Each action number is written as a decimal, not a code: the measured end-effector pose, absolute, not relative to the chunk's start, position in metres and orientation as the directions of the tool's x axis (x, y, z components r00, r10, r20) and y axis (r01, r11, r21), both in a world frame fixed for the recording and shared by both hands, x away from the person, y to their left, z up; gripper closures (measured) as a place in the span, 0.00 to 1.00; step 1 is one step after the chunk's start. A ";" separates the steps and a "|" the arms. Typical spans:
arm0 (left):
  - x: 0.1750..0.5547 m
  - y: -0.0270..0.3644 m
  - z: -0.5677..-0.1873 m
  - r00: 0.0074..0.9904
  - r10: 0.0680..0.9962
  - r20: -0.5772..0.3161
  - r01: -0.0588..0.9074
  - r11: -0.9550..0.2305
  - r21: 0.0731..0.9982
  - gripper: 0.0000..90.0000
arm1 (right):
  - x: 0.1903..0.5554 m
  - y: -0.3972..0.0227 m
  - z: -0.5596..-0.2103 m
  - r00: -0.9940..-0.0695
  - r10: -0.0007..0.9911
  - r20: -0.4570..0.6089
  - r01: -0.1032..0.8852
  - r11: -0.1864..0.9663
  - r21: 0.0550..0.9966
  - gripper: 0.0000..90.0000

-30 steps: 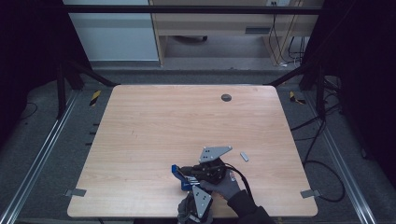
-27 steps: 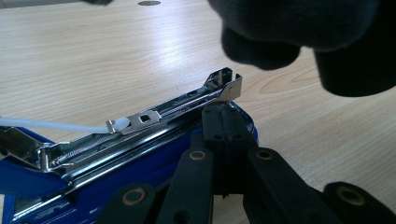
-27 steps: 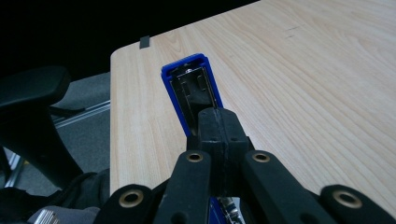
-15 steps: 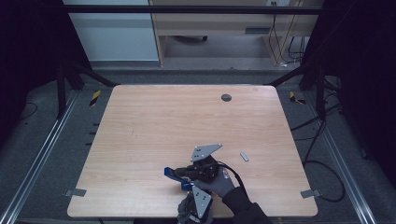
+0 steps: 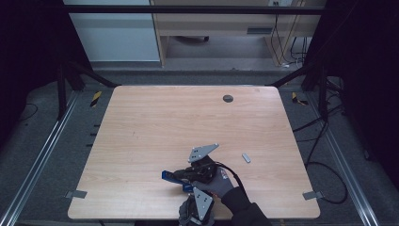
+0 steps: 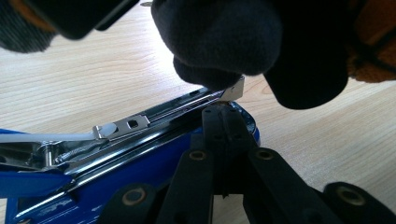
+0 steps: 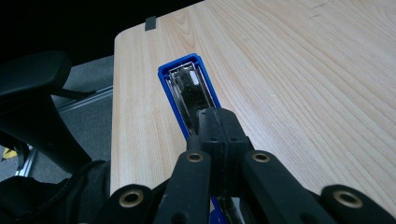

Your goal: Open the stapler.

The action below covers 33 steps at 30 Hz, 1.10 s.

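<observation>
A blue stapler (image 5: 168, 175) lies opened near the table's front edge, with its metal staple channel (image 7: 187, 86) bare. My right gripper (image 5: 182, 175) points left along it; its jaws (image 7: 217, 116) are shut and lie over the blue arm. From the front edge my left gripper (image 5: 193, 189) reaches in, shut, its tips (image 6: 226, 114) at the end of the stapler's blue base (image 6: 93, 186), just under the metal rail (image 6: 154, 116). The gloved right hand (image 6: 219, 37) hangs over that rail. Whether either gripper touches the stapler I cannot tell.
A small grey strip (image 5: 246, 157) lies on the wooden table (image 5: 155, 127) right of the grippers. A round dark grommet (image 5: 227, 98) sits near the far edge. A black chair (image 7: 32, 93) stands beyond the table's front left corner. Cables run over the floor at the right.
The right gripper and the stapler have shifted a little to the left. The left gripper has stayed at the front edge.
</observation>
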State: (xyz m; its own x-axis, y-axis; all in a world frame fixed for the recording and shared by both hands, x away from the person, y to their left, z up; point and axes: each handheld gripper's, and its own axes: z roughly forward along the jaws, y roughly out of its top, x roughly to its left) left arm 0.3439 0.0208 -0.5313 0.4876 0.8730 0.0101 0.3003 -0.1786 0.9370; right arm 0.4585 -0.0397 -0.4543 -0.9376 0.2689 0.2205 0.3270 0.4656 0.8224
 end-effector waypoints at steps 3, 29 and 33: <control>0.343 0.021 -0.532 0.484 0.875 0.014 0.297 -0.180 0.938 1.00 | 0.459 -0.038 -0.456 -0.939 0.266 0.217 0.324 0.480 0.815 1.00; 0.343 0.021 -0.532 0.478 0.878 0.022 0.292 -0.183 0.939 1.00 | 0.462 -0.011 -0.470 -0.941 0.289 0.174 0.323 0.628 0.708 1.00; 0.343 0.021 -0.532 0.479 0.878 0.023 0.292 -0.183 0.939 1.00 | 0.462 -0.011 -0.470 -0.940 0.290 0.178 0.327 0.625 0.709 1.00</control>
